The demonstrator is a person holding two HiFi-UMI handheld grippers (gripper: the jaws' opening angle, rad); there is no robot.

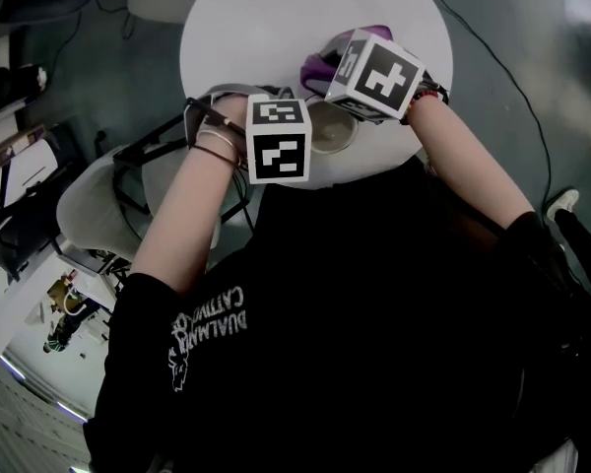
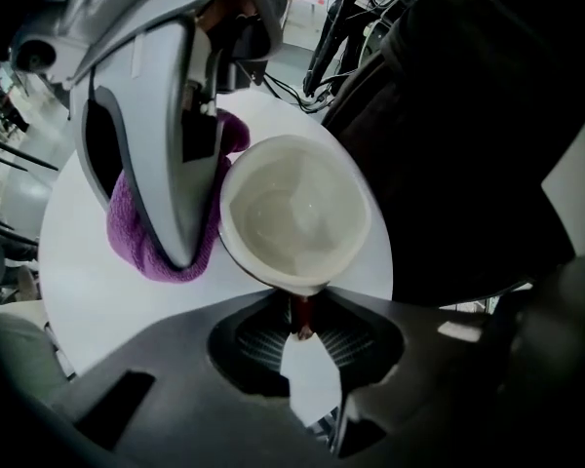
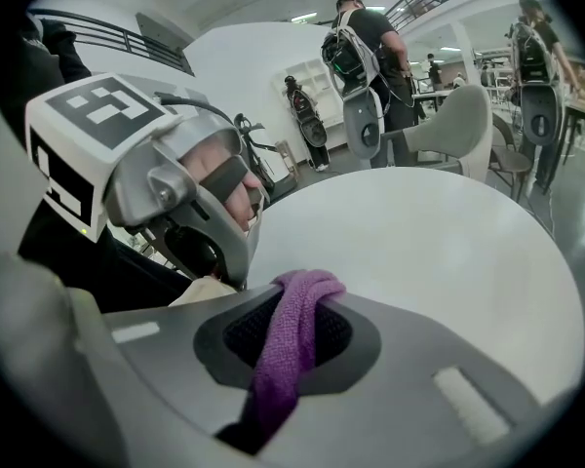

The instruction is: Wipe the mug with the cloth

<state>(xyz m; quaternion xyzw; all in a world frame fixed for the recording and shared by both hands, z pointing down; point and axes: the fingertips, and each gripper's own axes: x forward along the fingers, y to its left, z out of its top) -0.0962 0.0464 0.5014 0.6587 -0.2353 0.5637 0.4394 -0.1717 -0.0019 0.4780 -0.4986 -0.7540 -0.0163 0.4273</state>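
A: Whereabouts of the mug?

B: Over the near rim of the round white table, close against the person's dark shirt, between the two grippers. Tipped on its side, mouth turned toward the left gripper. Cannot tell whether resting on the tabletop or held off it.

A: Room around it?

B: Little on the near side, with the table edge right below and the torso right behind. Far side broad, a wide sweep of white top running out to the far rim. Off the table's left edge, a pale chair, near.

A: Left fingers?

B: Only narrowly parted, pinched on the mug's lower edge. Rim or handle, cannot tell which. A small dark red bit right at the pinch.

A: And the right gripper?

B: Closed on the purple cloth, one fold threaded between the pads and bulging out past the tips. Rest of the cloth bunched under that gripper, just beside the mug's outer wall, seemingly touching it.

A: Inside the mug?

B: Only pale glossy glaze, with soft reflections.
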